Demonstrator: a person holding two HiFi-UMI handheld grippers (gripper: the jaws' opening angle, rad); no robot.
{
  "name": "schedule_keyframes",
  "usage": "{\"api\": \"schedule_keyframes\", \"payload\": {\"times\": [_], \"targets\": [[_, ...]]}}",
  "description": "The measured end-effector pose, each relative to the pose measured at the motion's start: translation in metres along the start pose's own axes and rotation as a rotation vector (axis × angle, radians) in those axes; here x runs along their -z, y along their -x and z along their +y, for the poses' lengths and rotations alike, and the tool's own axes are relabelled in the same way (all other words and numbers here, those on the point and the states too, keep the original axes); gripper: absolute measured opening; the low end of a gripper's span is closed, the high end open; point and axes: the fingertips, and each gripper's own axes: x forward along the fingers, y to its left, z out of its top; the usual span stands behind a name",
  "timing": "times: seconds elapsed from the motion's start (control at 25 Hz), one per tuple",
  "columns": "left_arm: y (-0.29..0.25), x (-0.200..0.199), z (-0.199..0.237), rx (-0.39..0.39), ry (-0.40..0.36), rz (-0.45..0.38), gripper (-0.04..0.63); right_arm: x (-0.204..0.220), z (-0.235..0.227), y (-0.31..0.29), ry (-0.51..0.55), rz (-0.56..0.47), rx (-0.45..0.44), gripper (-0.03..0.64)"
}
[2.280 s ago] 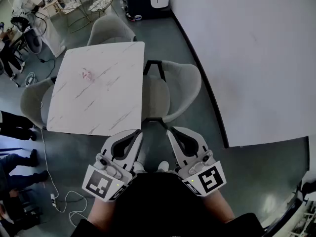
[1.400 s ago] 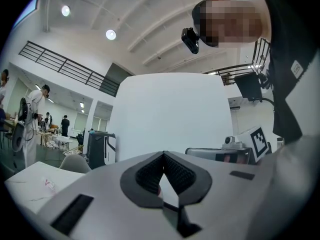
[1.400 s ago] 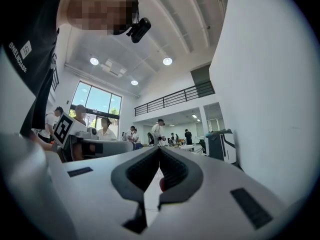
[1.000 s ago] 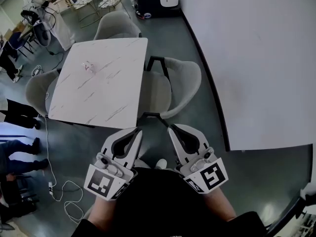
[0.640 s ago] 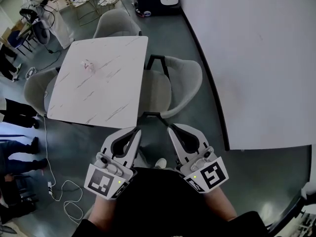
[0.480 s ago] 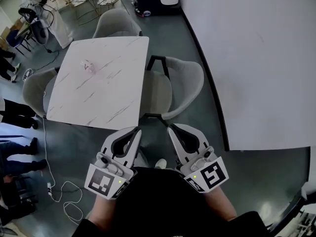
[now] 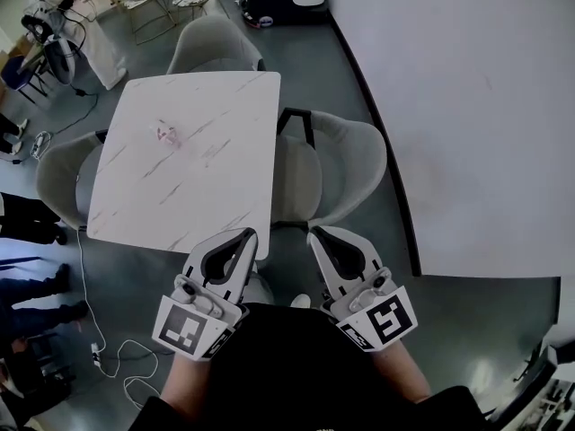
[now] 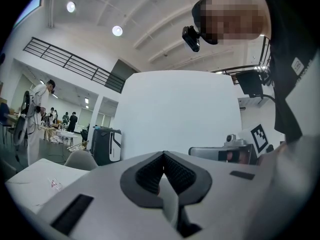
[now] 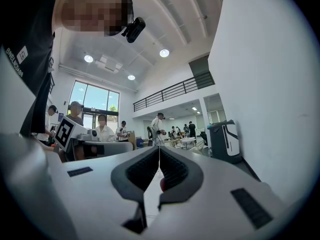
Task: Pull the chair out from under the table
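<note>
In the head view a grey shell chair (image 7: pixel 334 164) with a black frame is tucked under the right side of the white marble table (image 7: pixel 184 164). Its back faces right. My left gripper (image 7: pixel 250 233) is shut and empty, its tip just past the table's near edge. My right gripper (image 7: pixel 314 233) is shut and empty too, a short way below the chair's near side and apart from it. Both point level. The left gripper view shows the left gripper (image 8: pixel 163 154) with its jaws together, and the right gripper view shows the same of the right gripper (image 9: pixel 159 148); neither of these views shows the chair.
Two more grey chairs stand at the table's far side (image 7: pixel 214 46) and left side (image 7: pixel 56 173). A small pink thing (image 7: pixel 166 134) lies on the table. A white partition wall (image 7: pixel 467 106) runs along the right. A white cable (image 7: pixel 108 359) lies on the floor at the left, near people's legs.
Both grippers have come forward together toward the table and chair, which now lie lower in the head view and closer to the tips. Both pairs of jaws stay closed.
</note>
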Motion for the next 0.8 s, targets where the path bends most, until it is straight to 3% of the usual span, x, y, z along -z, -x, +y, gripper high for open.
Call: {"api": "schedule_keyframes", "payload": {"times": [0.8], "targets": [[-0.015, 0.003, 0.145, 0.054, 0.055, 0.034, 0.005, 0.017, 0.0, -0.141, -0.028, 0.058, 0.065, 0.012]]}}
